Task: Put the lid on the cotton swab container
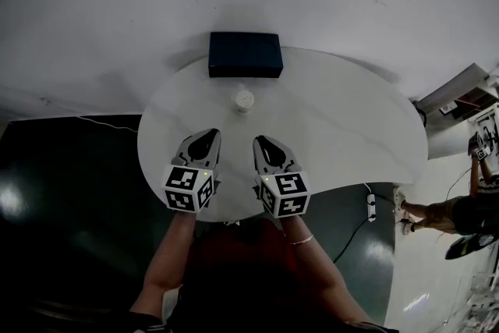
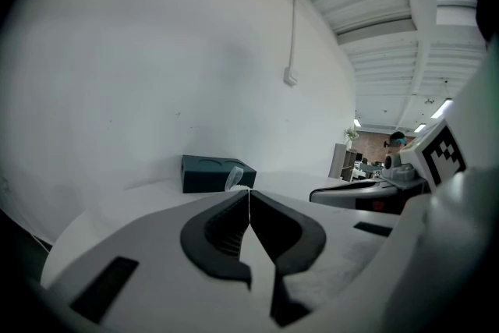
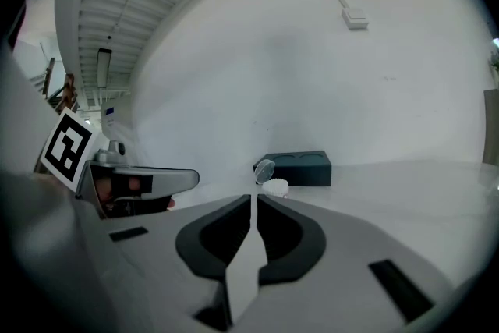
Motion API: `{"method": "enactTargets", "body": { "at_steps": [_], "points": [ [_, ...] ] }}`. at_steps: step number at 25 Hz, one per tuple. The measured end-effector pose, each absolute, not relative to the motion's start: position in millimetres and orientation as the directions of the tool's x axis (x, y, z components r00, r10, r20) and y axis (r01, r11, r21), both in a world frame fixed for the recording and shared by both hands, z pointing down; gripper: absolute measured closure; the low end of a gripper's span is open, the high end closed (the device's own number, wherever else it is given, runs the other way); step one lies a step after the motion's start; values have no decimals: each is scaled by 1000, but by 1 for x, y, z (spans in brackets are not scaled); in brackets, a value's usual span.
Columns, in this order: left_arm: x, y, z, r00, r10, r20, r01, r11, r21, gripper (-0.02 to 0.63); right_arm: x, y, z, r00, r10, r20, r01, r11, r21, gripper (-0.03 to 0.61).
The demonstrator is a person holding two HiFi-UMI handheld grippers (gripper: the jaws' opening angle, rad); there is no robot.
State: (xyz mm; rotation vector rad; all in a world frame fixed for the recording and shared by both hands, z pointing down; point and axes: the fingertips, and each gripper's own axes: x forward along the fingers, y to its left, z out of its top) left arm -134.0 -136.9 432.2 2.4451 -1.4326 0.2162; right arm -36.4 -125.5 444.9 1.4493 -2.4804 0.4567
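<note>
The small round cotton swab container point(image 1: 244, 100) stands on the white table point(image 1: 351, 129), in front of a dark blue box point(image 1: 245, 54). In the right gripper view the container point(image 3: 275, 185) is full of white swabs, and its clear lid point(image 3: 264, 170) stands tilted up at its left side. In the left gripper view only the lid point(image 2: 234, 178) shows above the jaws. My left gripper point(image 1: 212, 134) point(image 2: 249, 192) and my right gripper point(image 1: 260, 140) point(image 3: 254, 200) hover side by side short of the container. Both are shut with nothing between their jaws.
The table's rounded front edge lies just under both grippers. A white power strip point(image 1: 371, 207) and a cable lie on the dark floor at the right. A person point(image 1: 460, 213) stands at the far right. A white wall rises behind the box.
</note>
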Motion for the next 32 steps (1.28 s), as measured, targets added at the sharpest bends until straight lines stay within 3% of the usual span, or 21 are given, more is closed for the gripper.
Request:
{"method": "enactTargets", "body": {
  "at_steps": [19, 24, 32],
  "points": [
    [-130, -157, 436, 492, -818, 297, -871, -470, 147, 589, -49, -143, 450, -542, -765, 346, -839, 514, -179, 557],
    [-128, -164, 440, 482, -820, 309, -876, -458, 149, 589, -46, -154, 459, -558, -742, 372, -828, 527, -191, 482],
    [-125, -183, 447, 468, -821, 327, -883, -448, 139, 589, -43, -176, 474, -572, -718, 397, -818, 534, -211, 456]
  ]
}}
